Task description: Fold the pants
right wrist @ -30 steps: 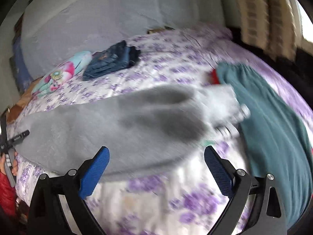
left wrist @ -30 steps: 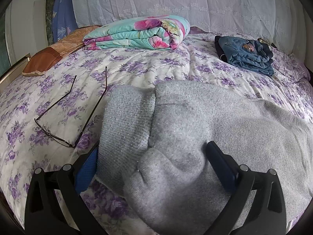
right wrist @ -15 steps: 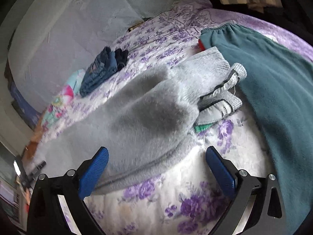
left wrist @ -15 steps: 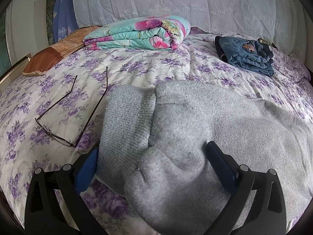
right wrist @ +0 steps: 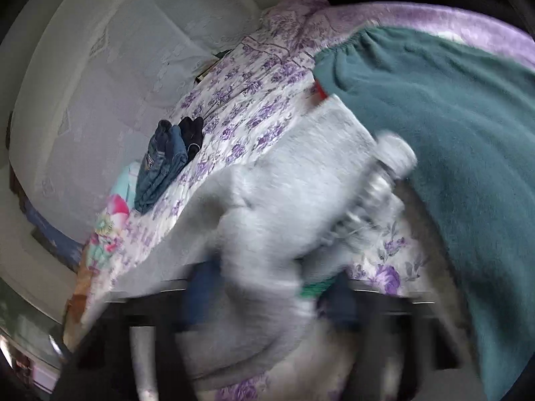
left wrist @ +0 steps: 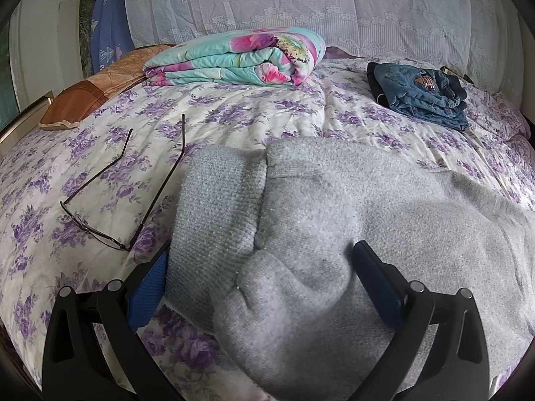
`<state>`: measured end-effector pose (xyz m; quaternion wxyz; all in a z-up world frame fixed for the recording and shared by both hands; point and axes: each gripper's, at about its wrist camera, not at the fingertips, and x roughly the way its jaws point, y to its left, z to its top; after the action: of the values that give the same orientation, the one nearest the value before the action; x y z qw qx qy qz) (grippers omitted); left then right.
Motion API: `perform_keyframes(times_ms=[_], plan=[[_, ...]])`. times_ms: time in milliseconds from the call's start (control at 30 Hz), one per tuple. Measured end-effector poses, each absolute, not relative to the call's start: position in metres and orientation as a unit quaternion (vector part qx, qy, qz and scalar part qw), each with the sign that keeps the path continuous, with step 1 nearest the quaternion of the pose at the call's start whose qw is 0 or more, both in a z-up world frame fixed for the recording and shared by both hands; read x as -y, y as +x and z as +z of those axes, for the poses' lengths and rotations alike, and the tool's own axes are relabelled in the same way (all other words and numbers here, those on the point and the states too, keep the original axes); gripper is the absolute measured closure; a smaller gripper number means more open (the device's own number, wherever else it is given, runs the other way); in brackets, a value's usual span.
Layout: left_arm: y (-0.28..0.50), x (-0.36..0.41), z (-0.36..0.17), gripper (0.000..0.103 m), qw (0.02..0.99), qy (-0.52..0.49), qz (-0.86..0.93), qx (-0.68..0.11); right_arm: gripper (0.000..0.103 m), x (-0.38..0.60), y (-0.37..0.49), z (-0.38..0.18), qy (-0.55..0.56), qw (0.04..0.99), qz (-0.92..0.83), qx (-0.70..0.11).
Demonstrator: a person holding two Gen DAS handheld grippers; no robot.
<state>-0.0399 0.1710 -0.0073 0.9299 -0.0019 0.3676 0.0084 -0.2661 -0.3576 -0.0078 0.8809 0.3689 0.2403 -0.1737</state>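
Note:
Grey knitted pants (left wrist: 334,200) lie across the flowered bedspread (left wrist: 234,117). My left gripper (left wrist: 264,277) is shut on a thick bunched fold of them near the waistband, one blue pad on each side of the bulge. In the blurred right wrist view, the same grey pants (right wrist: 267,183) stretch toward their striped cuffs (right wrist: 384,173). My right gripper (right wrist: 267,297) has rolled, and its jaws are closing with grey fabric filling the gap between the blue pads.
Wire glasses (left wrist: 110,207) lie open left of the pants. A folded floral quilt (left wrist: 240,56), a brown pillow (left wrist: 90,97) and folded jeans (left wrist: 421,97) sit near the headboard. A teal garment (right wrist: 451,133) lies spread beside the pants' cuffs.
The right gripper moved in low over the pants' leg, rolled, and its wide jaws came together around the grey fabric. The left gripper and its hold stayed the same.

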Motion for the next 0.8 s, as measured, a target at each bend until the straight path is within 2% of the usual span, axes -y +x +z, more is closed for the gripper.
perform_keyframes(times_ms=[133, 300, 400, 567, 633, 667, 700, 800], plan=[[-0.042, -0.171, -0.006, 0.004, 0.930, -0.004, 0.008, -0.367, 0.078, 0.339, -0.266, 0.009, 0.324, 0.902, -0.184, -0.219], [-0.042, -0.172, -0.006, 0.004, 0.930, -0.006, 0.008, -0.366, 0.078, 0.263, -0.233, 0.067, 0.143, 0.952, -0.180, -0.201], [-0.043, -0.172, -0.004, 0.004, 0.931, -0.011, 0.007, -0.365, 0.078, 0.203, -0.197, 0.076, 0.032, 0.963, -0.152, -0.222], [-0.044, -0.171, -0.004, 0.004, 0.931, -0.013, 0.008, -0.365, 0.078, 0.103, -0.140, 0.030, -0.122, 0.944, -0.080, -0.295], [-0.044, -0.171, -0.004, 0.004, 0.931, -0.014, 0.007, -0.365, 0.073, 0.080, -0.121, 0.002, -0.176, 0.921, -0.083, -0.337], [-0.044, -0.172, -0.004, 0.004, 0.931, -0.014, 0.007, -0.365, 0.069, 0.065, -0.112, -0.016, -0.243, 0.896, -0.102, -0.358], [-0.044, -0.171, -0.004, 0.004, 0.931, -0.015, 0.007, -0.365, 0.069, 0.055, -0.113, -0.022, -0.283, 0.885, -0.116, -0.350], [-0.044, -0.172, -0.004, 0.004, 0.931, -0.015, 0.007, -0.364, 0.065, 0.053, -0.119, -0.017, -0.297, 0.879, -0.116, -0.355]])
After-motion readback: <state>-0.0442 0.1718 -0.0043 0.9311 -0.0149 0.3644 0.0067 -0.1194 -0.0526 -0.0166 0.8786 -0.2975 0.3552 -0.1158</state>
